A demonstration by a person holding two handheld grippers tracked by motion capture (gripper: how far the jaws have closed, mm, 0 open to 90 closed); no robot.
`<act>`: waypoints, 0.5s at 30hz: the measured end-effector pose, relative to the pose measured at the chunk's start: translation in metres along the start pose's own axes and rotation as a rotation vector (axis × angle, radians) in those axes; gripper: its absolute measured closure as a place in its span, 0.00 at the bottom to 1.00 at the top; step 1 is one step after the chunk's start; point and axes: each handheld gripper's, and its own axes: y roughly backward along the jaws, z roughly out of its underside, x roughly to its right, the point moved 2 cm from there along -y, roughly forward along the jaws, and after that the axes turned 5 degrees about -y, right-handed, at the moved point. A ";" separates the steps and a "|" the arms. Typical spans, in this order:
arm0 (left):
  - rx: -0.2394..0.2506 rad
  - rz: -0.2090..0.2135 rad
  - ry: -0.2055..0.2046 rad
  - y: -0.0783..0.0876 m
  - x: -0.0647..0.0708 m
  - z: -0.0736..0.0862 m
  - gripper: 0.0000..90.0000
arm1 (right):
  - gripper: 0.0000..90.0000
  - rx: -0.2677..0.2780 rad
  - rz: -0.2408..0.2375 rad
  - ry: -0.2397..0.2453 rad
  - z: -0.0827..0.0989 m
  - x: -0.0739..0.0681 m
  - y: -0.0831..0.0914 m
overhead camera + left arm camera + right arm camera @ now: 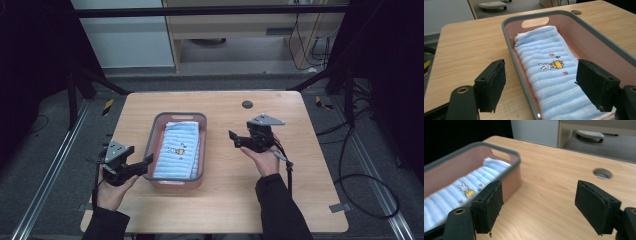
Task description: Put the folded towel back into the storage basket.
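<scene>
- Inside the pink basin (158, 131), near the middle of the wooden table (225, 200), a folded light-blue striped towel (177, 155) is lying flat, filling most of the floor of the basin along its length.
- Stitched on the towel's upper face, a small rabbit picture (550, 65) with a yellow shape beside it is showing, with a few tiny coloured marks around it.
- Around the basin a grey rim is running, and an oval handle slot (535, 22) is showing in the far end wall in the left gripper view.
- Just beside the basin's near left corner, the left gripper (141, 165) is pointing toward the basin, held in the person's left hand (111, 189); its jaws are standing spread wide with nothing between them, one over bare table outside the rim and the other over the towel's near end.
- Off to the basin's right, apart from it, the right gripper (233, 138) is hovering over bare table in the person's right hand (265, 159), pointing toward the basin's right wall; its jaws are also standing wide apart and gripping nothing.
- Beyond the right gripper, near the table's far edge, a round cable hole (247, 104) is sitting in the tabletop.
- Dark sleeves are covering both forearms at the table's near edge.
</scene>
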 end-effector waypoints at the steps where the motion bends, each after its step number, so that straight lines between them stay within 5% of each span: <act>1: -0.001 -0.003 -0.002 0.000 -0.002 0.001 0.26 | 0.25 -0.004 0.010 -0.004 0.005 0.006 0.006; 15: -0.041 -0.086 0.013 0.001 -0.031 0.018 0.22 | 0.20 -0.013 0.103 -0.050 0.049 0.059 0.053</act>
